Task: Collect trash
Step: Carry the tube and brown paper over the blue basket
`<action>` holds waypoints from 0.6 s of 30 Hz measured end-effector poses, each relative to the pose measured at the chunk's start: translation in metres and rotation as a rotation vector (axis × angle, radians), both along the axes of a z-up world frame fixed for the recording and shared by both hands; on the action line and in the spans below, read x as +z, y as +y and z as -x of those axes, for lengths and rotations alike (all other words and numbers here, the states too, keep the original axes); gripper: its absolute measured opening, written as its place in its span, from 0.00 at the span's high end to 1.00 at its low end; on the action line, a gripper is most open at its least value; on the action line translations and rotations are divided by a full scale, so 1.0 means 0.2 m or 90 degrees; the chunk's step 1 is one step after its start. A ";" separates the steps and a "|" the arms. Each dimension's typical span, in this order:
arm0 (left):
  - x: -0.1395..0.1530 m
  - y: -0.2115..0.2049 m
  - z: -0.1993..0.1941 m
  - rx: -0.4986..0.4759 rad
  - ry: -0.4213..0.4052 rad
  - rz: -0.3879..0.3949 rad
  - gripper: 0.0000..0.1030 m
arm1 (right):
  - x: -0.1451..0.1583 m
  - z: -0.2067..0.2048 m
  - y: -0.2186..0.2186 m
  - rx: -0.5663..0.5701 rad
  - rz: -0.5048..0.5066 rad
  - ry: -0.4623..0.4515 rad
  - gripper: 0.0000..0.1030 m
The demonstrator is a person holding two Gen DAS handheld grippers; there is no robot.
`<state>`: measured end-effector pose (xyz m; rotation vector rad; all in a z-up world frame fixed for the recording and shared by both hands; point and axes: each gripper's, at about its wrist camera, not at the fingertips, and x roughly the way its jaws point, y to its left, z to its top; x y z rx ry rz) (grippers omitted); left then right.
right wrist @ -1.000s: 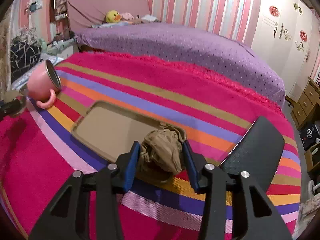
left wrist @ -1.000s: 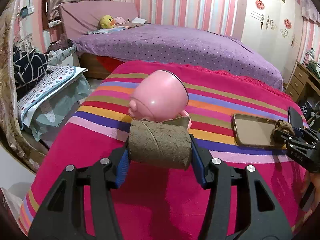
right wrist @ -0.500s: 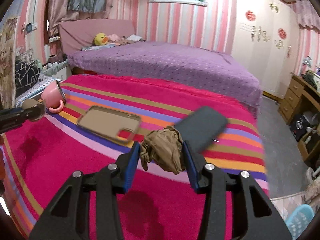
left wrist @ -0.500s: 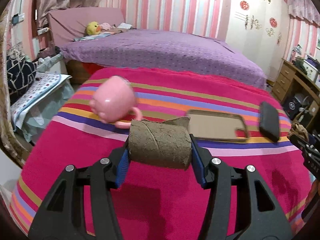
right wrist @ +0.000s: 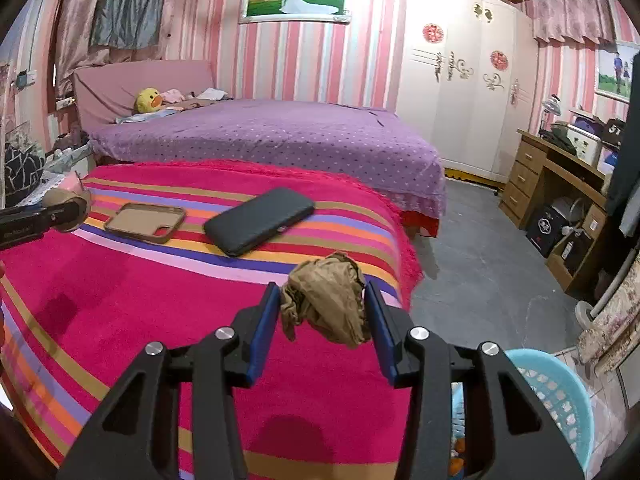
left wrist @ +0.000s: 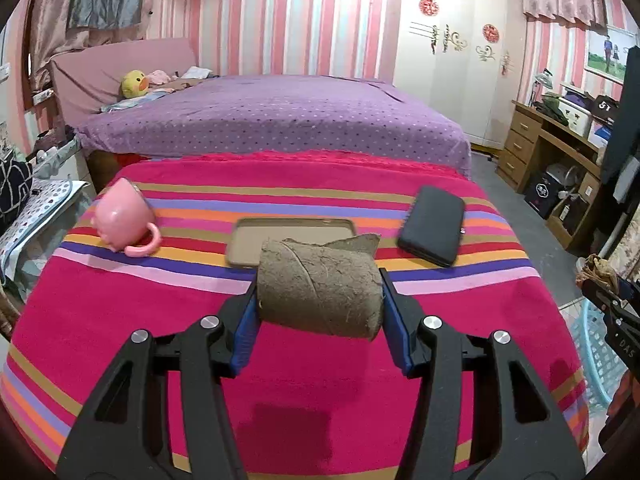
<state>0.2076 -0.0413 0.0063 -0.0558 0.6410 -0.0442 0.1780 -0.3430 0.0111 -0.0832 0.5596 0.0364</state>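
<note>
Pinching rough brown cardboard tube (left wrist: 318, 286) crosswise by both ends: left gripper (left wrist: 319, 312), blue pads pressed on it, above striped fuzzy blanket (left wrist: 120, 320). Right gripper (right wrist: 322, 322) squeezes crumpled tan paper wad (right wrist: 326, 300) over blanket's right edge. Perforated blue plastic basket (right wrist: 560, 396) at wad's 4 o'clock. Beyond tube: flat tan phone case (left wrist: 248, 240) at 12, black phone (left wrist: 432, 230) at 1, glossy pink mug (left wrist: 120, 216) tipped over, at 10.
</note>
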 end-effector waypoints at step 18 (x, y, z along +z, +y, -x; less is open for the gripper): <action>0.01 -0.41 0.14 -0.033 -0.023 -0.051 0.49 | 0.03 0.13 -0.31 -0.030 -0.017 -0.018 0.58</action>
